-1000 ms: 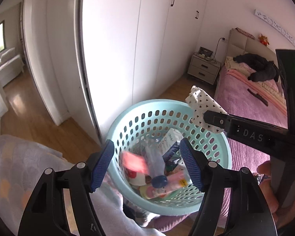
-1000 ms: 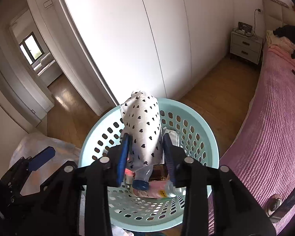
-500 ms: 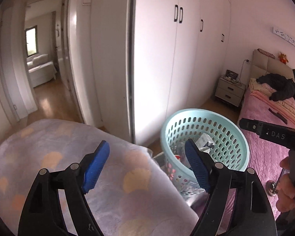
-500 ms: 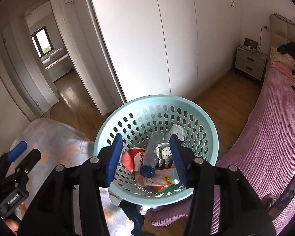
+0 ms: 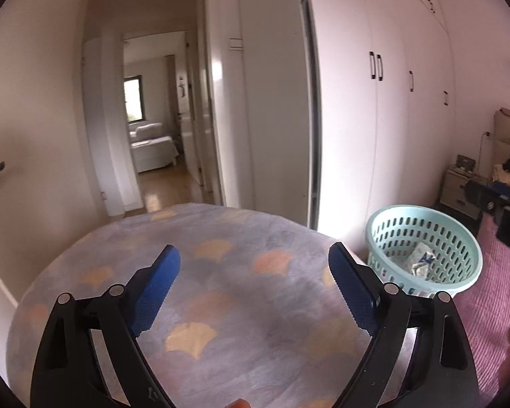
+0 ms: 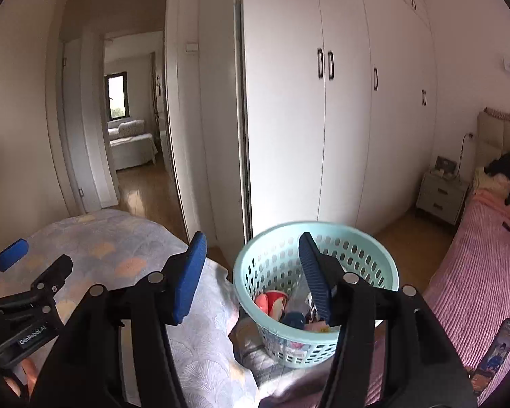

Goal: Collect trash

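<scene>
A pale turquoise perforated basket (image 6: 370,261) stands beside the bed and holds several pieces of trash: a red-and-white wrapper (image 6: 275,304), a blue bottle cap (image 6: 294,319) and crumpled packaging (image 5: 421,261). The basket also shows at the right of the left wrist view (image 5: 465,258). My right gripper (image 6: 251,275) is open and empty, just left of and above the basket. My left gripper (image 5: 253,287) is open and empty over a lilac blanket with orange fan shapes (image 5: 221,272). The left gripper also shows at the left edge of the right wrist view (image 6: 13,258).
White wardrobe doors (image 6: 289,102) rise behind the basket. An open doorway (image 5: 153,129) leads to a hallway and another room. A pink bedspread (image 6: 476,272) lies right, with a nightstand (image 6: 440,199) beyond. A flat printed object (image 6: 499,350) lies on the bedspread at the right.
My right gripper opened and dropped the heart-patterned white wrapper into the basket, then pulled back. My left gripper swung left from over the basket to over the blanket.
</scene>
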